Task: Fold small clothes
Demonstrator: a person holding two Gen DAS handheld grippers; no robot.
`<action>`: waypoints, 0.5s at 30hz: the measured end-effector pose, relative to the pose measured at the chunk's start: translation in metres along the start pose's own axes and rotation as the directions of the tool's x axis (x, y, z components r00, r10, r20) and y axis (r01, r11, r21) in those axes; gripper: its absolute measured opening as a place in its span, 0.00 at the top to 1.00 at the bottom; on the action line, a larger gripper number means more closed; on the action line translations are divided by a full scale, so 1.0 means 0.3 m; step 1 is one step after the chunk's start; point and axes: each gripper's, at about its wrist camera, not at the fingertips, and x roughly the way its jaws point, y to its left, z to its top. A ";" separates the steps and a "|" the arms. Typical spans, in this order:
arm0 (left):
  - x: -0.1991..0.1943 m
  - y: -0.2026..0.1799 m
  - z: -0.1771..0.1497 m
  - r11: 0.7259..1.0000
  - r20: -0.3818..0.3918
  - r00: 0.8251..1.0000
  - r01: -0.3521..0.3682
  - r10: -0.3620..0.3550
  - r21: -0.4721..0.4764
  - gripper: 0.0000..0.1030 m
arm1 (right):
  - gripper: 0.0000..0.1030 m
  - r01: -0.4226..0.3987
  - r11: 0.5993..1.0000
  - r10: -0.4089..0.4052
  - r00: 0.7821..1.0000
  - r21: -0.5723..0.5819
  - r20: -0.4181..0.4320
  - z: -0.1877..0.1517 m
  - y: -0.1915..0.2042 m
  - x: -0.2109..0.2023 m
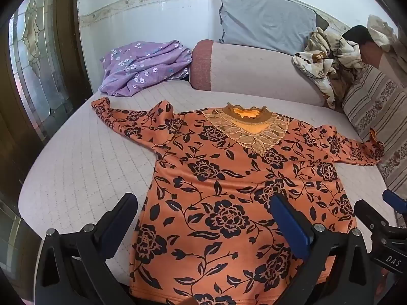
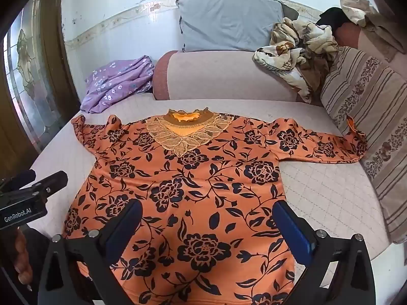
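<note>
An orange top with black flowers [image 1: 229, 178] [image 2: 193, 178] lies flat and face up on the bed, lace collar at the far end, both sleeves spread sideways. My left gripper [image 1: 203, 200] hovers open above the hem's left half, nothing between its fingers. Over the hem's middle my right gripper [image 2: 207, 208] is open too, its blue pads [image 2: 295, 231] wide apart. The right sleeve's cuff [image 2: 356, 137] rests against a striped cushion. In the left wrist view the right gripper's tip [image 1: 391, 206] shows at the right edge; in the right wrist view the left gripper [image 2: 33, 190] shows at the left edge.
The quilted pink mattress [image 1: 89, 165] runs to a wooden door with patterned glass [image 1: 38, 63] on the left. A purple flowered cloth [image 1: 145, 68], a pink bolster [image 1: 254, 73], a grey pillow [image 1: 267, 17] and a crumpled blanket [image 1: 328, 58] lie at the back. A striped cushion [image 2: 368, 117] lines the right.
</note>
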 end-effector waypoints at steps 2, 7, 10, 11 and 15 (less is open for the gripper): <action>0.004 -0.004 0.002 1.000 -0.011 1.000 0.010 -0.010 -0.006 0.00 | 0.00 -0.001 1.000 0.001 1.000 0.002 0.002 0.000 0.000 0.000; 0.033 0.005 -0.026 0.999 -0.005 1.000 0.017 -0.017 -0.042 0.00 | 0.00 0.008 1.000 -0.008 1.000 -0.006 0.006 -0.001 0.015 0.011; 0.044 0.005 -0.025 1.000 -0.028 1.000 0.005 -0.006 -0.029 0.00 | 0.00 0.002 1.000 -0.002 1.000 -0.003 0.002 0.002 0.013 0.024; 0.047 0.013 -0.023 1.000 -0.032 0.999 0.002 -0.003 -0.024 0.00 | 0.00 0.002 1.000 -0.002 1.000 -0.004 0.001 0.003 0.013 0.026; 0.055 0.017 -0.024 1.000 -0.040 0.999 -0.001 0.001 -0.020 0.00 | 0.00 0.001 1.000 -0.001 1.000 -0.003 0.005 -0.009 0.018 0.033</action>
